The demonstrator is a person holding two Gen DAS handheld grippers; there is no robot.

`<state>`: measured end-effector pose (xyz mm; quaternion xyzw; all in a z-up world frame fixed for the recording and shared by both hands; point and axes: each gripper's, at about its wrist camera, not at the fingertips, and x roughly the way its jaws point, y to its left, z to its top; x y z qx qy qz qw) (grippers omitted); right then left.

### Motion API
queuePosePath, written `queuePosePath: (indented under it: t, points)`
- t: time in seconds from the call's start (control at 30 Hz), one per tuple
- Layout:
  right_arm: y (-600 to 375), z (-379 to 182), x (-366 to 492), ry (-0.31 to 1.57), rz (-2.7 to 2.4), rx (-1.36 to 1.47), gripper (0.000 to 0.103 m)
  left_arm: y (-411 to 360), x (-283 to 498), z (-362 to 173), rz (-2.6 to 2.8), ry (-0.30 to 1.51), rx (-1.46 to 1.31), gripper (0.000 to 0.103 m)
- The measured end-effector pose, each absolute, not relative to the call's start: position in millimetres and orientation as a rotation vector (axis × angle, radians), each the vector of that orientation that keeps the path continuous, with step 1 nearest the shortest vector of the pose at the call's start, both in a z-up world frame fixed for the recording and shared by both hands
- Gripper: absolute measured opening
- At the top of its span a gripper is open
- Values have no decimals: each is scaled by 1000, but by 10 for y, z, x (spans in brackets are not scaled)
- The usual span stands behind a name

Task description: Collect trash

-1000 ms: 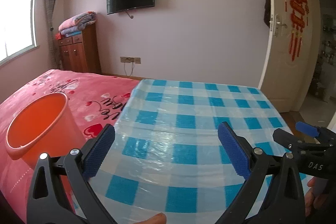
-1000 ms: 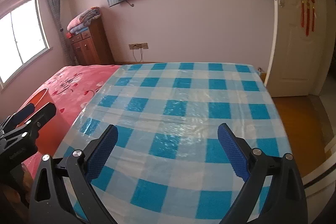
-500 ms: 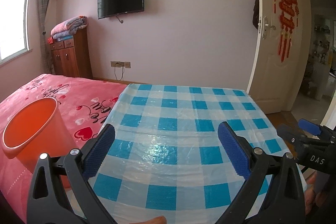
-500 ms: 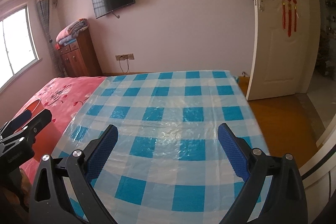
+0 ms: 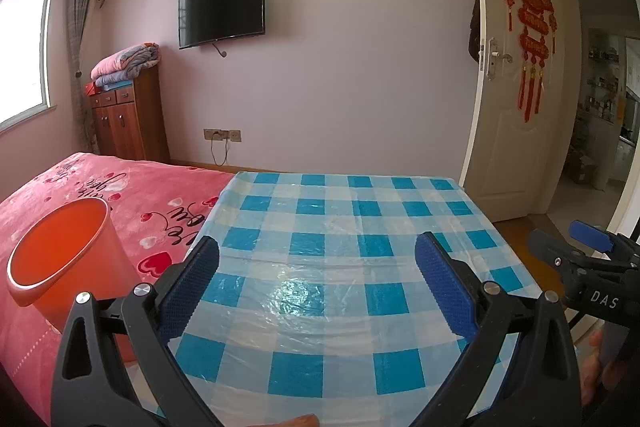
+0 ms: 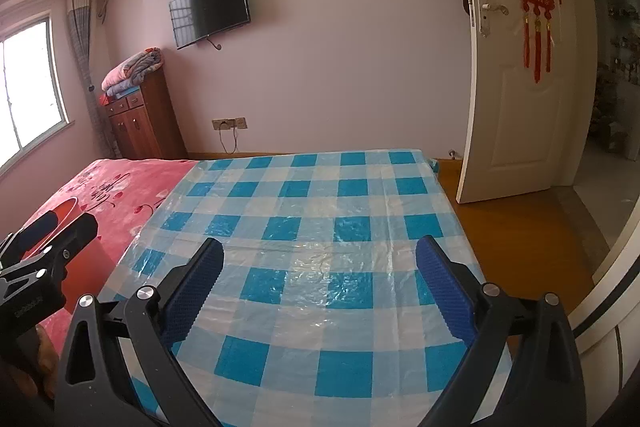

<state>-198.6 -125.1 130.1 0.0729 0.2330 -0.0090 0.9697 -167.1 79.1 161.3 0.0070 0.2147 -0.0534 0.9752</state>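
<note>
An orange plastic bin (image 5: 64, 271) stands tilted on the pink bedspread, left of the blue-and-white checked table cover (image 5: 340, 267). My left gripper (image 5: 316, 267) is open above the near part of that cover, with nothing between its blue pads. My right gripper (image 6: 320, 267) is open too, over the same checked cover (image 6: 312, 227), holding nothing. The right gripper also shows at the right edge of the left wrist view (image 5: 576, 243). The bin's rim (image 6: 70, 205) peeks out behind the left gripper in the right wrist view. No trash shows on the cover.
A pink bed (image 5: 120, 195) lies left of the table. A wooden cabinet (image 5: 128, 119) with folded blankets stands at the far wall under a TV (image 5: 222, 11). An open white door (image 5: 516, 107) and orange floor (image 6: 520, 227) lie to the right.
Both views have tilted upward and drawn back a little, so more wall and ceiling shows. The bin and table sit lower in frame. Both grippers stay open.
</note>
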Motion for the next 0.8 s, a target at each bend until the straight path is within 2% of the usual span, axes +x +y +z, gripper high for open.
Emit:
queuePosePath:
  t: [0.47,0.8]
  points:
    - [-1290,1181,-1883,503,-21,135,96,654,-1550,1432,-158,475,39,99]
    - [-1455,549,-1310,676,-44,168,96,406,-970,719,-138,707,70,99]
